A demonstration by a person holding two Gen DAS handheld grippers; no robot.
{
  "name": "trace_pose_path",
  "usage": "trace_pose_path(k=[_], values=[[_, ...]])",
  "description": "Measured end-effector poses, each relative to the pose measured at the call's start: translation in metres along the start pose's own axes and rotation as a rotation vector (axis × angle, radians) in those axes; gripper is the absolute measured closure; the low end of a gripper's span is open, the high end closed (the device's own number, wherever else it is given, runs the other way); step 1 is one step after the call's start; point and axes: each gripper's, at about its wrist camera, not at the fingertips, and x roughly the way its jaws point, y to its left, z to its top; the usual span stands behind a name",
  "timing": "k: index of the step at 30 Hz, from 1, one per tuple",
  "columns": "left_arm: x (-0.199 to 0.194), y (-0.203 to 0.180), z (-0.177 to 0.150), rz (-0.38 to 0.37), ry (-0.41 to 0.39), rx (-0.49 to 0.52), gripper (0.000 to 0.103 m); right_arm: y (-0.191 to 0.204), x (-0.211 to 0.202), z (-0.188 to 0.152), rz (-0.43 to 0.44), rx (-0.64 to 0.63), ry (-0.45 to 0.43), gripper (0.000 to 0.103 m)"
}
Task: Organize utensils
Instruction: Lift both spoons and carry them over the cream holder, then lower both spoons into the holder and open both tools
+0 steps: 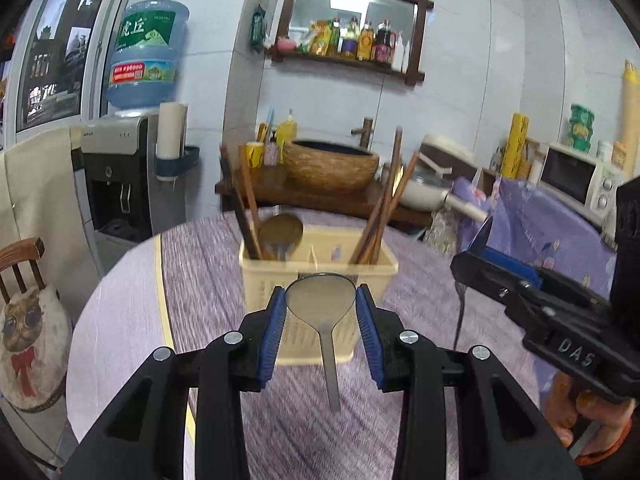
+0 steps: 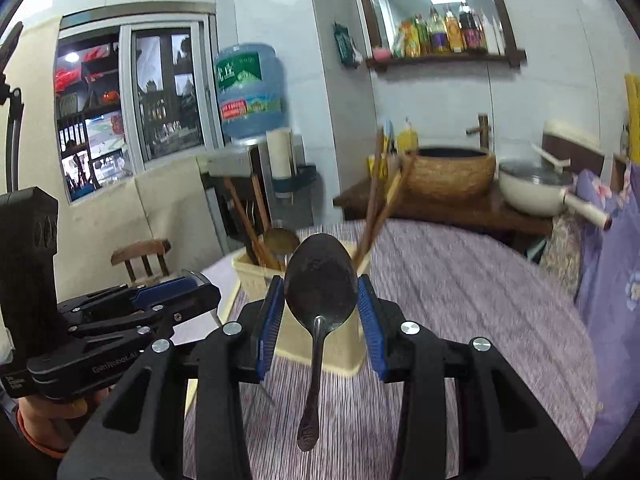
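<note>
Above the cream basket point(image 1: 320, 280), on the near side, both grippers hang with a spoon each. Left gripper point(image 1: 321, 300) pinches a pale flat-bowled spoon point(image 1: 322, 304) by the edges of its bowl, handle hanging down toward the camera; gripping the bowl leaves the handle free, probably so it can drop in handle-first. Right gripper point(image 2: 321, 292) pinches a darker spoon point(image 2: 321, 286) the same way, bowl up, handle down.

Basket stands on the purple striped cloth point(image 1: 208, 264). Inside it: chopsticks point(image 1: 248, 204) leaning in the left section with a brass-coloured spoon point(image 1: 281, 232) beside them, more chopsticks point(image 1: 386, 208) leaning in the right section. Sorting by section looks underway. Middle of the basket appears open; dividers are hard to make out through the blur.

Right gripper shows at the right edge of the left view, beside the basket, well apart from the left gripper.
</note>
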Motion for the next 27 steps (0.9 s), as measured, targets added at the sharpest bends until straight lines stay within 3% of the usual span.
trace_pose_path(k=[6,11,19,27], values=[[-0.014,-0.002,0.077,-0.005,-0.148,0.003,0.067,0.011,0.013,0.068,-0.018,-0.027,-0.128,0.065],[0.0,-0.005,0.11,0.058,-0.202,0.025,0.067,0.012,0.04,0.102,-0.066,-0.02,-0.187,0.065],[0.045,0.0,0.064,0.101,-0.117,0.038,0.067,0.002,0.086,0.061,-0.126,-0.014,-0.144,0.065],[0.061,0.011,0.033,0.111,-0.063,0.018,0.067,0.001,0.097,0.023,-0.143,-0.03,-0.106,0.065]])
